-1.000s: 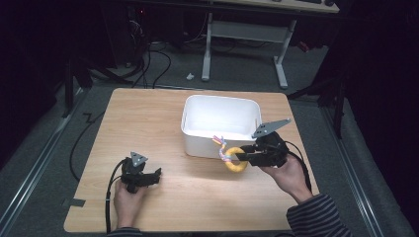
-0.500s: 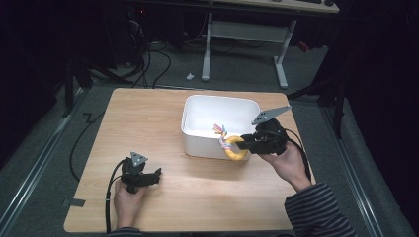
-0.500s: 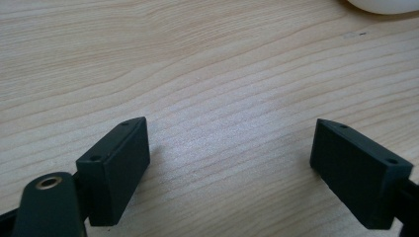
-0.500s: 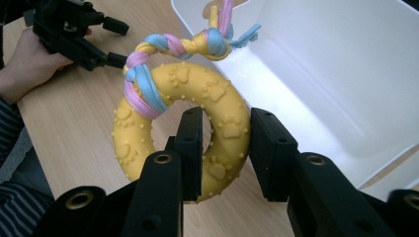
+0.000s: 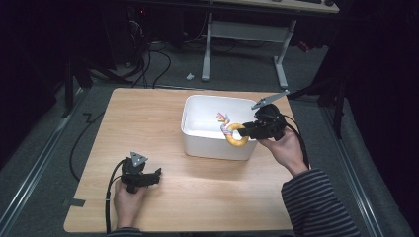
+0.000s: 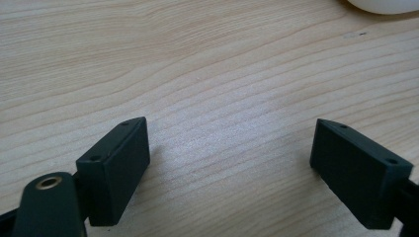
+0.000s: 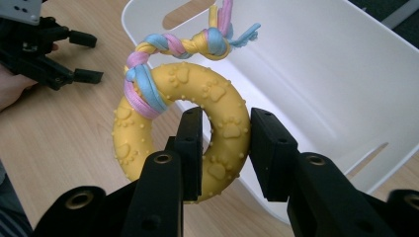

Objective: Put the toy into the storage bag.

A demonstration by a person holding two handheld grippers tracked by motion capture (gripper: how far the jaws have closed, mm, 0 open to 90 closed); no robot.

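We see a yellow rubber ring toy (image 7: pixel 207 128) with paw prints and a braided pastel rope, over the white bin's (image 5: pixel 197 131) front wall. Our right gripper (image 7: pixel 225 148) clamps it; our left gripper (image 6: pixel 232 163) gapes empty over the table (image 5: pixel 148 123).

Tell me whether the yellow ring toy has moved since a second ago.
Yes. The yellow ring toy, clamped in the right gripper, has gone from beside the white bin's front wall up and away from the person, over its rim.
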